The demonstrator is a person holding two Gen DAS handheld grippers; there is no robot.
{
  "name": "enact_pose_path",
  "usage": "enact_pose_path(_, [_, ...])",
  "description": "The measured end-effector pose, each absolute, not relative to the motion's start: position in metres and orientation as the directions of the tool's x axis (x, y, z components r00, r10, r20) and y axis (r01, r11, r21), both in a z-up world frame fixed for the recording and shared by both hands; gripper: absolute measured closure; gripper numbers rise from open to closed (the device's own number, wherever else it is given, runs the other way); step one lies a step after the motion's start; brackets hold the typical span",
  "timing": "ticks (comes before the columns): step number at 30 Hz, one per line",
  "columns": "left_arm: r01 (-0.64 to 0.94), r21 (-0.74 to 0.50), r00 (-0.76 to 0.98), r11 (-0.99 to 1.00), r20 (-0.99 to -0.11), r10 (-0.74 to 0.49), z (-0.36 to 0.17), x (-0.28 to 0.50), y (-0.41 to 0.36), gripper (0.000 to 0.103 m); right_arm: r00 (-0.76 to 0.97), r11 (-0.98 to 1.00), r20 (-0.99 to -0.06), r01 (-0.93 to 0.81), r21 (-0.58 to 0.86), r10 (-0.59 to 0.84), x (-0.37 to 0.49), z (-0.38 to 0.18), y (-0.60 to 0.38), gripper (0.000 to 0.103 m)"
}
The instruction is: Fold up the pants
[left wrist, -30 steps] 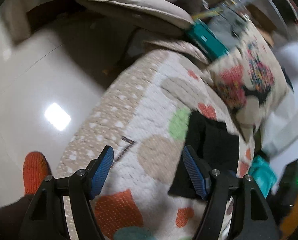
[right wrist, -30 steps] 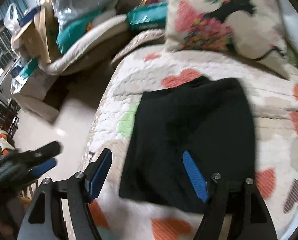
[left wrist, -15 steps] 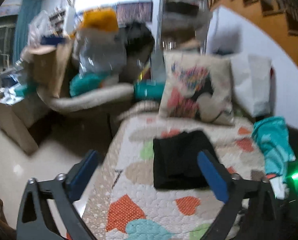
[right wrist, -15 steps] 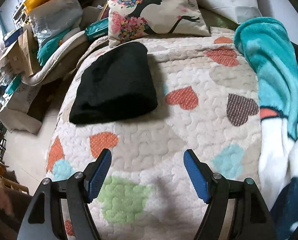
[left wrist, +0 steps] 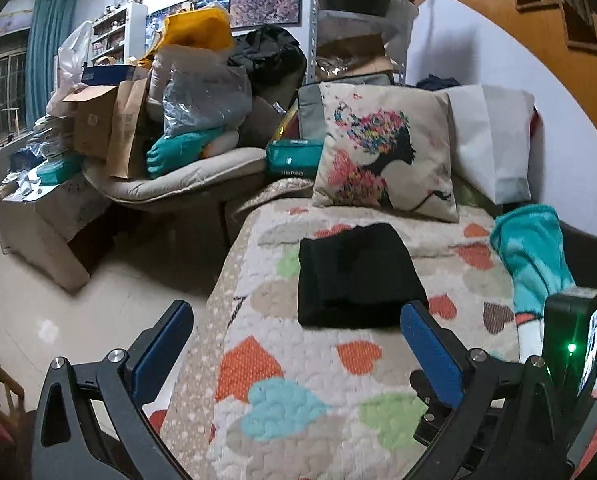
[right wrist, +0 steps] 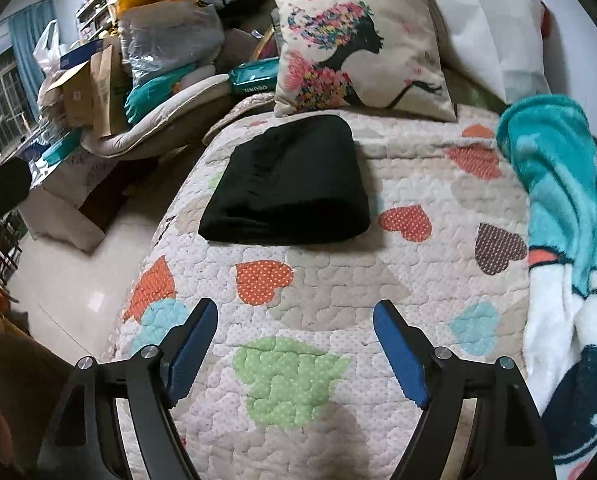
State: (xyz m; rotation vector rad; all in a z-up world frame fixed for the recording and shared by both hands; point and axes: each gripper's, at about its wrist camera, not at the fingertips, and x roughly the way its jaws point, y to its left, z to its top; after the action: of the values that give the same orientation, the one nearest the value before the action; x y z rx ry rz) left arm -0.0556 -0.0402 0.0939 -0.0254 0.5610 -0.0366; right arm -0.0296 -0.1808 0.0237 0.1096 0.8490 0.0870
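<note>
Task status: fold judged complete, or nearly so.

Pants (right wrist: 286,184): black, folded into a compact, thick rectangle. Lying flat on quilt (right wrist: 338,288), toward the far left part of the bed, just in front of pillow (right wrist: 358,48) without clearly touching it. Near edge rounded and layered, several thicknesses stacked. No leg or waistband seen trailing loose. Edges fairly even; far side hidden by the bundle itself, so squareness there not verifiable.

Left gripper (left wrist: 298,332): jaws wide apart, nothing between them. Held above the near left edge of the bed, apart from pants (left wrist: 358,276). Blue pads (left wrist: 164,344) bare.

Right gripper (right wrist: 294,336): jaws wide apart, nothing held. Positioned over bare quilt, near the green heart patch, well short of pants. Pads (right wrist: 398,348) bare.

Blanket (right wrist: 558,208): teal, bunched along the right side of the bed, apart from pants.

Remaining work, as a judgement:
- None essential visible. Bundle at a size suited to storage.
- Optional: press down the top layer to flatten bulk; square the left edge against the right.
- Optional: move bundle to a storage place, if required; task line does not call for it.

Risk: thick soft fabric may spring open at the near fold if disturbed. Any further contact best made from above, with light pressure.
</note>
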Motion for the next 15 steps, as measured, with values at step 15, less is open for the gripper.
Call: enact_pose_path(15, [0.051,-0.053,0.767,0.997,-0.637,-0.073,0.065,-0.047,-0.044,0.0,0.689,0.999,-0.724,-0.007,0.049,0.04,-0.039,0.028,-0.18,0.013])
